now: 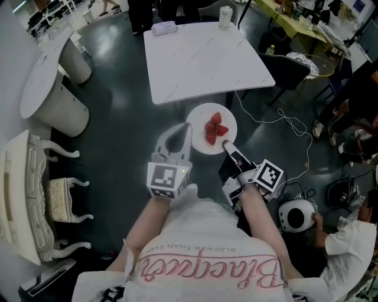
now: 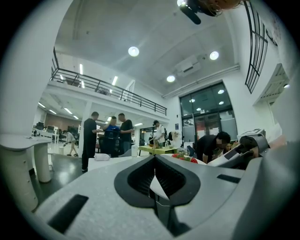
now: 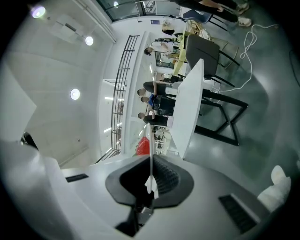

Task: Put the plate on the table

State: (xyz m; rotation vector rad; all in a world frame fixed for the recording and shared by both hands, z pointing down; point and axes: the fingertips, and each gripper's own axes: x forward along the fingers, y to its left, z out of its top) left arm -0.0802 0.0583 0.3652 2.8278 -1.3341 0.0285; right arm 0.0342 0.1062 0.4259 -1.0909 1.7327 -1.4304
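Looking steeply down, the head view shows a white plate (image 1: 199, 120) held in the air over the dark floor, just off the near edge of the white table (image 1: 201, 59) and not resting on it. A few strawberries (image 1: 215, 128) lie near the plate's middle, slightly toward its right rim. The left gripper (image 1: 188, 128) grips the plate's left rim and the right gripper (image 1: 225, 145) its near right rim. A cup (image 1: 225, 16) stands by the table's far right corner. In the left gripper view, the left gripper (image 2: 154, 158) has its jaws pressed together on a thin white sliver of the plate (image 2: 158, 186), with the strawberries (image 2: 183, 158) just past the jaw tips and the table (image 2: 101, 163) beyond. In the right gripper view, the right gripper (image 3: 150, 158) is likewise clamped on the plate (image 3: 151, 183), whose rim shows edge-on as a thin line between the jaws. The strawberries (image 3: 143, 146) sit just beside that line, and the table (image 3: 192, 108) lies behind them.
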